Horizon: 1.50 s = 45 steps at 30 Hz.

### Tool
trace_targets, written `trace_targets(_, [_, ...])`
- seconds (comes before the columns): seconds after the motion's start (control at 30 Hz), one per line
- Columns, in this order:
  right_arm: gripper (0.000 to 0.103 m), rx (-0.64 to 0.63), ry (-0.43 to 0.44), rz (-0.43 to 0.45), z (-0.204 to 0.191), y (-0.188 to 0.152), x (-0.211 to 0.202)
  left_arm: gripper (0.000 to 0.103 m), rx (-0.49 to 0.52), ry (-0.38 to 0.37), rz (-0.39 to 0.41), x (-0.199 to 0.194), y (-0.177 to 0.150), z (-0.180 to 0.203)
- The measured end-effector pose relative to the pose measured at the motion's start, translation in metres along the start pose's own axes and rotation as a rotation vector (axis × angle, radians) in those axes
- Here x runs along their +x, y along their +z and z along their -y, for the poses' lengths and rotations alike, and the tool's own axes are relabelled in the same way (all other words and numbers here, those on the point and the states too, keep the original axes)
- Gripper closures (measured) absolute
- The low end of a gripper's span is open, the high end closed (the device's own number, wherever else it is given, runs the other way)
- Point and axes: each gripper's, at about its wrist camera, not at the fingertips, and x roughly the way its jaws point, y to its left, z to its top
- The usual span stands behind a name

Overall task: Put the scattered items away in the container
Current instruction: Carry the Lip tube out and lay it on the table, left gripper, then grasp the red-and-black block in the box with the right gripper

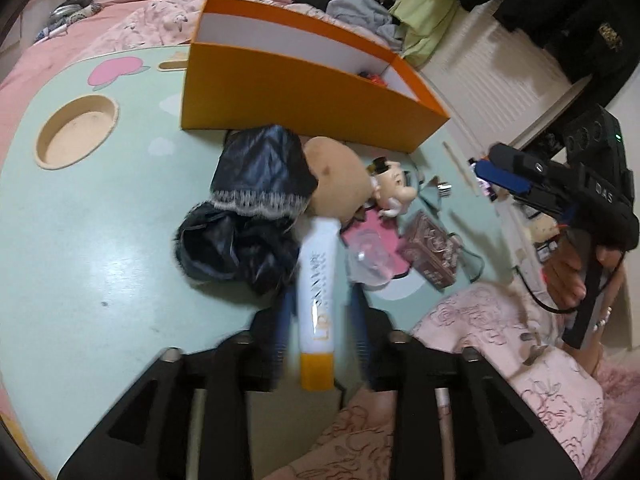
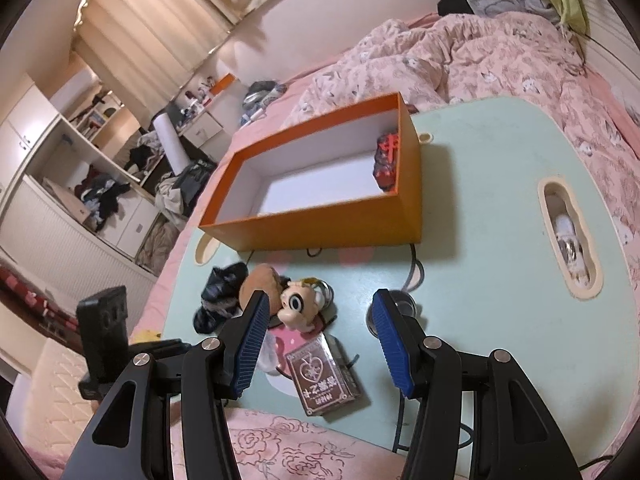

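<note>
Left gripper (image 1: 320, 320): white plastic tube with orange cap (image 1: 318, 300) between blue pads, contact blurred, grip unconfirmed. Right gripper (image 2: 320, 344): jaws apart, empty, above brown card box (image 2: 324, 376). Step: tube pickup. Next: secure tube, carry over clutter into orange cardboard box (image 1: 296, 96) beyond.

the white tube (image 1: 318, 300) and left fingers (image 1: 282, 320) are motion-blurred.

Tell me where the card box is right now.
The card box lies flat on the green table, near its front edge, in the right wrist view between the open tool's fingers, just below the doll head.
</note>
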Motion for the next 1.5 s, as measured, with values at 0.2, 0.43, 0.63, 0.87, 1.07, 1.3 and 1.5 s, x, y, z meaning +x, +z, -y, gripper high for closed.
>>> trace_targets(0.2, [0.050,-0.076,-0.075,0.033,-0.021,0.045,-0.010,0.043,0.009,0.013,0.168,-0.011,-0.005,-0.002])
trace_targets(0.43, [0.050,-0.202,-0.325,-0.145,-0.040,0.124,0.044,0.043,0.042,-0.007,0.248,0.003,-0.016,-0.005])
trace_targets(0.63, [0.054,-0.233,-0.490,-0.326,-0.035,0.145,0.119,0.043,0.005,-0.050,0.310,-0.003,-0.022,-0.014])
trace_targets(0.87, [0.054,-0.215,-0.660,-0.360,-0.018,0.134,0.153,0.042,-0.011,-0.062,0.348,-0.012,-0.028,-0.019])
trace_targets(1.07, [0.058,-0.079,-0.300,-0.394,-0.023,0.140,0.142,0.042,0.000,-0.063,0.350,-0.010,-0.030,-0.016])
trace_targets(1.3, [0.058,-0.108,-0.412,-0.348,-0.029,0.140,0.137,0.042,-0.013,-0.074,0.334,-0.007,-0.029,-0.018])
trace_targets(1.5, [0.034,-0.096,-0.413,-0.403,-0.028,0.124,0.160,0.042,-0.011,-0.074,0.333,-0.008,-0.030,-0.019])
